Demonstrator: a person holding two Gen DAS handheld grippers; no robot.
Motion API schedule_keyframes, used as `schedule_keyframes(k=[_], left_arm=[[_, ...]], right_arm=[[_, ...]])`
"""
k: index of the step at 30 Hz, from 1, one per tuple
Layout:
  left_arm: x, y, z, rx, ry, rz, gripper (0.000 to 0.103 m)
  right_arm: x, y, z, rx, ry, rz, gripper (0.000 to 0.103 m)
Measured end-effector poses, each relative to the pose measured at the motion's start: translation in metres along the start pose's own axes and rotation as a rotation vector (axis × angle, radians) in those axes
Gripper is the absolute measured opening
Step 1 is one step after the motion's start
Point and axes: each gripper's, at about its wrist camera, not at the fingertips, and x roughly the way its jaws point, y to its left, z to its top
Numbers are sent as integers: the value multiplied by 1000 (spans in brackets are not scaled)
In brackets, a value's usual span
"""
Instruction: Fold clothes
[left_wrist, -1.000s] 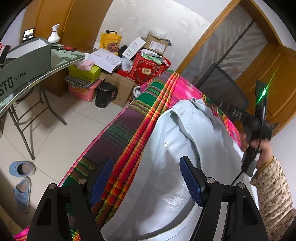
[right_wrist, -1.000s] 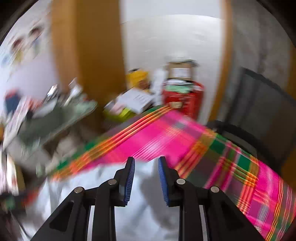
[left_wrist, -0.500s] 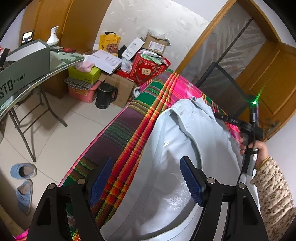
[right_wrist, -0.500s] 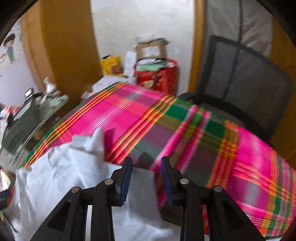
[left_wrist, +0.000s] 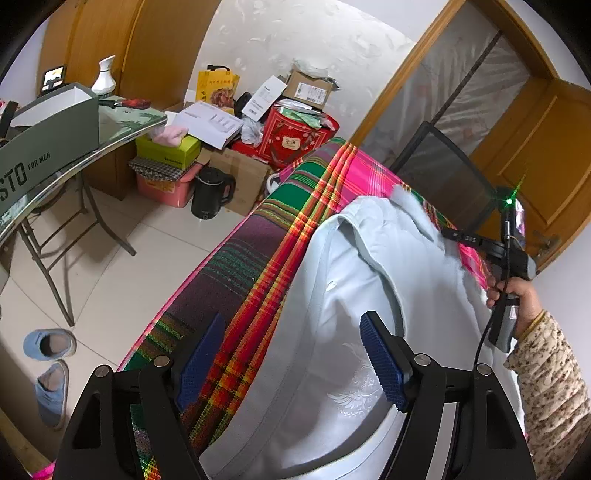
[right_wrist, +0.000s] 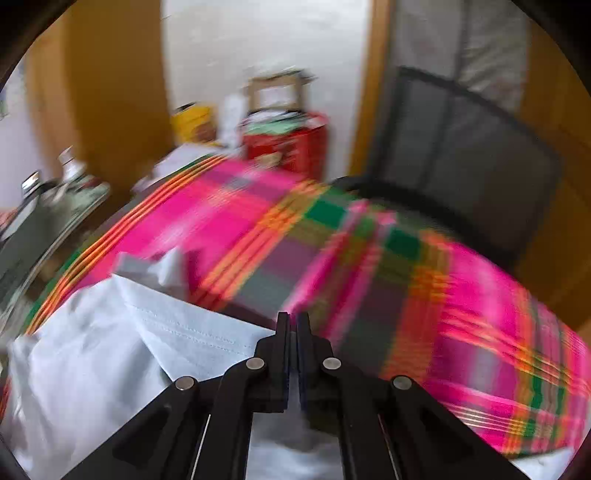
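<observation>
Two tongs: left gripper (left_wrist: 291, 363) gapes above the pale shirt (left_wrist: 362, 295); right gripper (right_wrist: 292, 334) pinches its hem over blurred plaid cloth (right_wrist: 406, 266).

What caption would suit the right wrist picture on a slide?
Right gripper, fingers just closed on the hemmed edge of a pale blue shirt lying on a pink plaid cloth.

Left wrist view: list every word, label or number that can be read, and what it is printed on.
"FOR MEN": side of the grey-green box on the glass table.
"STO": larger letters on the same box, cut off at the picture's edge.
Yellow bag, red tin, white booklet, cardboard box: print too small to read.
Right wrist view: too blurred, nothing legible.
</observation>
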Motion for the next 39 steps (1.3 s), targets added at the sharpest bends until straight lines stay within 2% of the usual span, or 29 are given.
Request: schedule_keyframes(k=[3,7,13,16,17,18,22,23,25,27,29,31,32,35,37,39], left_arm=[[0,0,0,1,0,1,77],[0,1,0,4,0,3,77],[0,1,-1,11,1,6,77],[0,0,-1,7,2,6,77],[0,0,-1,6,2,6,77],[0,0,0,8,2,7,77],[0,-1,-1,10,2,8,77],[0,-1,-1,10,2,8,77],[0,-1,-2,10,2,7,77],[-1,-1,-2,7,3,6,77],[-1,0,-1,6,3,5,77],[-1,1,-1,7,4,5,77],[-1,1,-1,8,4,5,77],[-2,2,-1,6,3,4,77],[-2,1,-1,9,3,7,77],[-2,1,-1,9,3,7,77]], right_arm=[[-6,-18,-4,57,-13,-77,3],[3,-14,-11,39,35,-89,4],[0,-6,-11,-20,56,-318,4],[-3,-18,-14,10,63,-368,4],[-7,-20,-14,27,37,-372,4],[-15,-19,-13,41,-17,-338,4],[-54,4,-5,26,-249,-87,4],[-57,18,-2,-23,-260,-9,4],[-53,45,0,-126,-220,103,5],[-41,69,0,-228,-170,132,5],[-27,78,-3,-262,-111,123,5],[-9,72,0,-249,-67,39,5],[-1,69,1,-241,-46,1,5],[12,52,11,-169,-28,-26,6],[18,44,17,-167,-29,-70,10],[24,38,24,-158,-35,-122,20]])
